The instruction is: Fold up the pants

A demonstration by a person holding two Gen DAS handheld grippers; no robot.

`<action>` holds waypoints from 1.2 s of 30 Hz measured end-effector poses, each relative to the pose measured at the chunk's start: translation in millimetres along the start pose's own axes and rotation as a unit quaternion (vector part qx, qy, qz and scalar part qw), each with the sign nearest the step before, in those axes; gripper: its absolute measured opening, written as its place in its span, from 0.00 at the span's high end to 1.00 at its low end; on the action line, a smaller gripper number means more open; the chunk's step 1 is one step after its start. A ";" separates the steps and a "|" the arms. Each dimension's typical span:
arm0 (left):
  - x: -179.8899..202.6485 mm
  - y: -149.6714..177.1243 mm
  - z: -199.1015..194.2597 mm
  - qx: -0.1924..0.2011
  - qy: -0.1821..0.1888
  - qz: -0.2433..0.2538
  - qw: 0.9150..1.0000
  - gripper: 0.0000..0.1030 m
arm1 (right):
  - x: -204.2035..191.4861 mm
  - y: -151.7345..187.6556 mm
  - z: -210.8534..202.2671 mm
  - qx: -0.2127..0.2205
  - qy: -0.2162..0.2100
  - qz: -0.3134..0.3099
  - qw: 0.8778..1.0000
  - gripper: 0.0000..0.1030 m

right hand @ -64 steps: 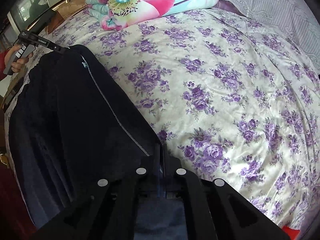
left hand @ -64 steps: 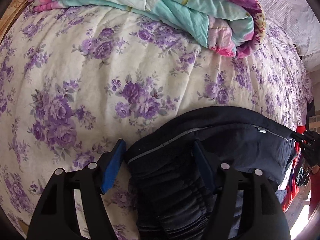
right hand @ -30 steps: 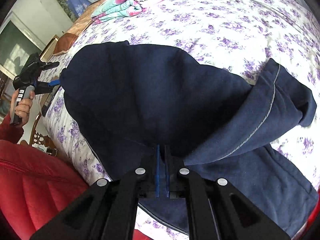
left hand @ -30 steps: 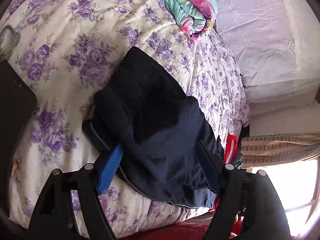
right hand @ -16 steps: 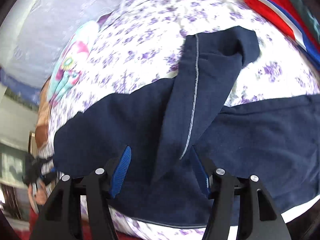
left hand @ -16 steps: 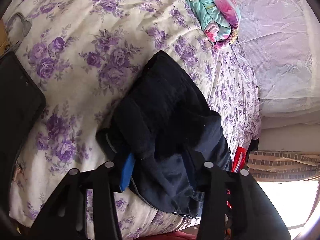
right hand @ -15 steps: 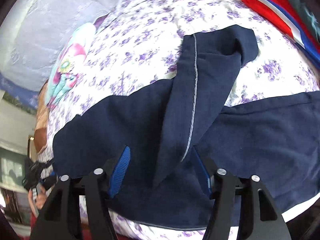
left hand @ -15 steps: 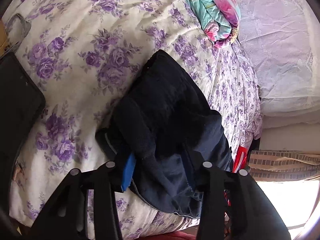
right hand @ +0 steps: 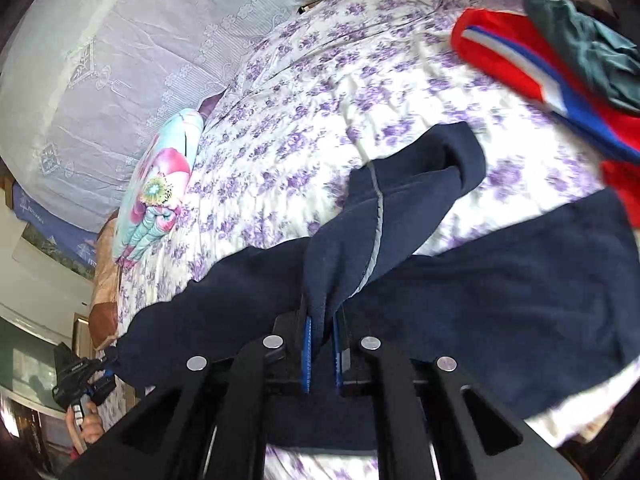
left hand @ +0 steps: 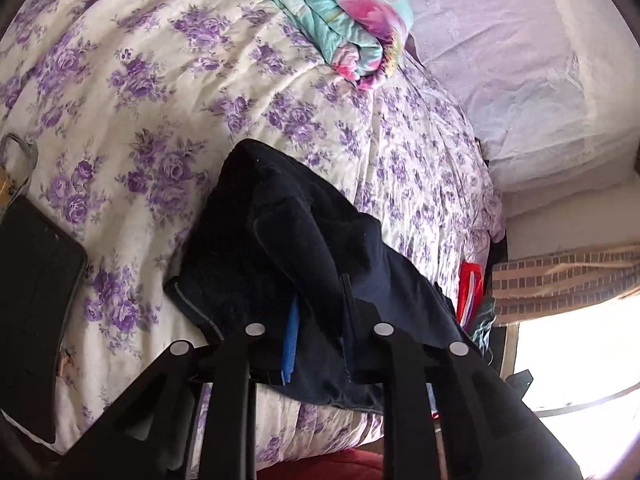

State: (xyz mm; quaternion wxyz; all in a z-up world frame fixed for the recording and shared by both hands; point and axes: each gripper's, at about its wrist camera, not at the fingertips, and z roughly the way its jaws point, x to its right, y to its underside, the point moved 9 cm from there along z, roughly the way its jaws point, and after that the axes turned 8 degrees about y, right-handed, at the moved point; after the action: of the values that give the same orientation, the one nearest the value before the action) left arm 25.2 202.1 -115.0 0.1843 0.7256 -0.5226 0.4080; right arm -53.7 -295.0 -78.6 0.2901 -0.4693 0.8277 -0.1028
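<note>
Dark navy pants (left hand: 280,248) lie bunched on the purple-flowered bedspread near its front edge; they also show in the right wrist view (right hand: 460,300). My left gripper (left hand: 318,320) is closed down on a fold of the pants at their near edge. My right gripper (right hand: 322,320) pinches a raised leg fold with a grey seam (right hand: 378,216) that drapes up and away. The left gripper shows at the far left of the right wrist view (right hand: 86,372), at the pants' other end.
A folded teal and pink quilt (left hand: 340,16) lies at the back of the bed (left hand: 132,80). A red, white and blue garment (right hand: 540,76) and a green one (right hand: 592,48) lie to the right. A black flat object (left hand: 32,300) sits at the left edge.
Both grippers were open around the pants half a second ago; both have now closed on folds of the fabric. The right view has swung a little left.
</note>
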 end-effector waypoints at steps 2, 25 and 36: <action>-13.0 18.7 6.4 -0.026 -0.017 -0.003 1.000 0.83 | 22.5 31.3 5.9 -0.033 0.027 0.003 0.999 0.92; -7.7 41.0 23.7 -0.058 -0.100 0.091 0.989 0.47 | -136.7 -28.8 48.3 -0.016 -0.067 -0.221 0.973 0.47; -28.5 48.7 53.9 0.029 -0.112 0.036 0.993 0.45 | -186.0 46.7 134.3 -0.168 -0.042 -0.385 0.907 0.70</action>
State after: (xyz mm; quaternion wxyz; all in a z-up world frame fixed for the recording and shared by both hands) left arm -1.0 163.3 -177.4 0.0887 0.7528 -0.5535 0.3451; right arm 63.0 -100.5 -136.8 0.1797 -0.7967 0.5751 -0.0463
